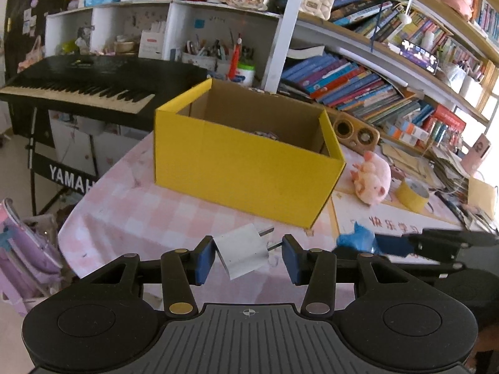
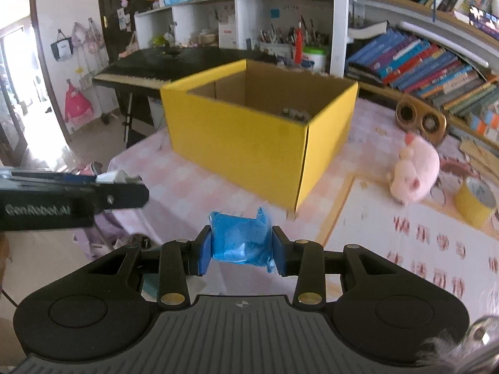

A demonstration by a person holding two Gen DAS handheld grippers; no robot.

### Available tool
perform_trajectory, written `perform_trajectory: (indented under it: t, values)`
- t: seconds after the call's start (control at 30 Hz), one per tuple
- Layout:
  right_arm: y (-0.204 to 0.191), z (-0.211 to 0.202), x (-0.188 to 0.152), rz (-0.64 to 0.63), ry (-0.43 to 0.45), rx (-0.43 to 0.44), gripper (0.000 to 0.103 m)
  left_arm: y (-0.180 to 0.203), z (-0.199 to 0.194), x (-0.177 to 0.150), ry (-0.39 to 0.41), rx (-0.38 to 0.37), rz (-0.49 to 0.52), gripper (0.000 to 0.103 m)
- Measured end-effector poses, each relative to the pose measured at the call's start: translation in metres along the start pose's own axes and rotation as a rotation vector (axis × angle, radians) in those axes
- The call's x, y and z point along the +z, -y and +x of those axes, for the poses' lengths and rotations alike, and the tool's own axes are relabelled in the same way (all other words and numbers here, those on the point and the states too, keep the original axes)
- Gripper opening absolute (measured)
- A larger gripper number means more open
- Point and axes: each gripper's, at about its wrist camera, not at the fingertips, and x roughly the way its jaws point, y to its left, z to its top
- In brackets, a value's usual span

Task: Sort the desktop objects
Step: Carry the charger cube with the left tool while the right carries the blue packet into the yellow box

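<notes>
Pink-and-white checked cloth point(image 1: 131, 205) over worktop, w/ printed mat w/ red characters point(image 2: 414, 243) on right part. Yellow cardboard box point(image 1: 243, 168), open top, brown inside, standing mid-worktop; something small and dark on its floor, too blurred to tell. Pink plush pig point(image 1: 372, 180) lying right of box, yellow tape roll point(image 1: 413, 194) just beyond it. Wooden speaker-like piece point(image 1: 355, 131) behind, near books.

Left hand-held gripper point(image 1: 248, 260) clamped on white plug adapter point(image 1: 241, 251), tilted, prongs toward right pad, held above cloth in front of box. Right hand-held gripper point(image 2: 241, 249) closed tight on blue wrapped packet point(image 2: 240, 240), also in air short of box near front corner. Both side by side, close.

Room: black Yamaha keyboard point(image 1: 84, 84) on stand left of worktop, white cubby shelf point(image 1: 168, 28) w/ pen pots behind, long bookshelves point(image 1: 368, 84) crammed w/ books to right, bags hung on wall point(image 2: 78, 71) near doorway.
</notes>
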Motion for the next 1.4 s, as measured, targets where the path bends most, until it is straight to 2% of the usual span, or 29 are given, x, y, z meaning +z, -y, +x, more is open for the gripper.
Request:
perform_trajectory:
  t: [0.4,0.53,0.7,0.8,0.97,1.1,1.2,1.4]
  values:
    - [0.043,0.023,0.081,-0.031,0.165,0.028,0.036,0.014,0.038,0.081,0.142,0.049,0.039,0.045]
    - [0.055,0.04,0.108,-0.066,0.193,0.036,0.036,0.016,0.055,0.099,0.151,0.063,0.048,0.045]
    - [0.066,0.072,0.134,-0.107,0.209,0.029,0.036,0.017,0.087,0.114,0.113,0.1,0.08,0.045]
    - [0.073,0.098,0.149,-0.113,0.18,0.017,0.036,0.019,0.109,0.119,0.083,0.128,0.125,0.045]
    - [0.075,0.141,0.163,-0.224,0.082,0.017,0.036,0.014,0.141,0.121,0.008,0.165,0.163,0.045]
    - [0.07,0.169,0.16,-0.336,0.007,0.02,0.036,0.011,0.159,0.114,-0.062,0.182,0.186,0.045]
    - [0.065,0.186,0.155,-0.41,-0.056,0.021,0.036,0.015,0.168,0.11,-0.092,0.197,0.252,0.045]
    - [0.052,0.206,0.153,-0.566,-0.166,-0.004,0.035,0.017,0.18,0.106,-0.135,0.196,0.306,0.045]
